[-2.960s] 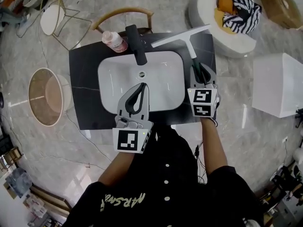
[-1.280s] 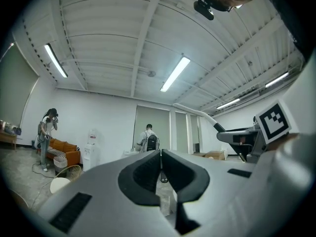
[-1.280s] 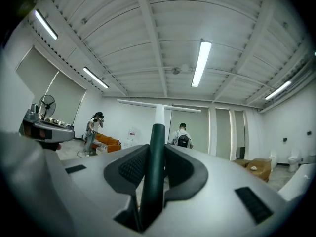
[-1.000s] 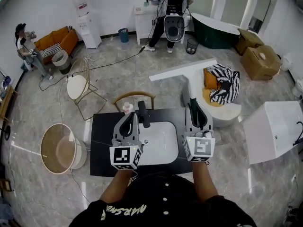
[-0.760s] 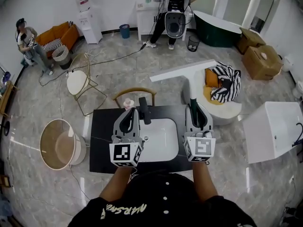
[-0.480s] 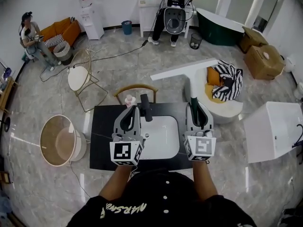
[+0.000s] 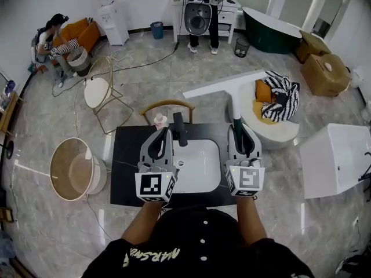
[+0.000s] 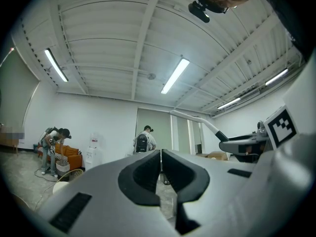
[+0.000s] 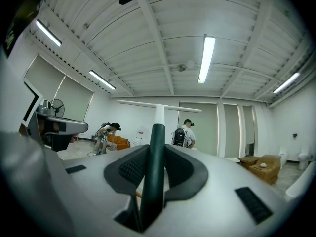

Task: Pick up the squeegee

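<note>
Squeegee (image 9: 156, 157) handle is clamped between the right gripper (image 7: 242, 130) fingers; left gripper (image 7: 164, 131) fingers pressed together, empty.

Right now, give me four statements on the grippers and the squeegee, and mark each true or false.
1. The right gripper is clamped on the squeegee by its dark green handle. True.
2. The squeegee lies flat on the black counter. False: it is held in the air.
3. The left gripper holds the pink bottle. False: its jaws are together on nothing; the bottle stands on the counter.
4. The faucet is black. True.
</note>
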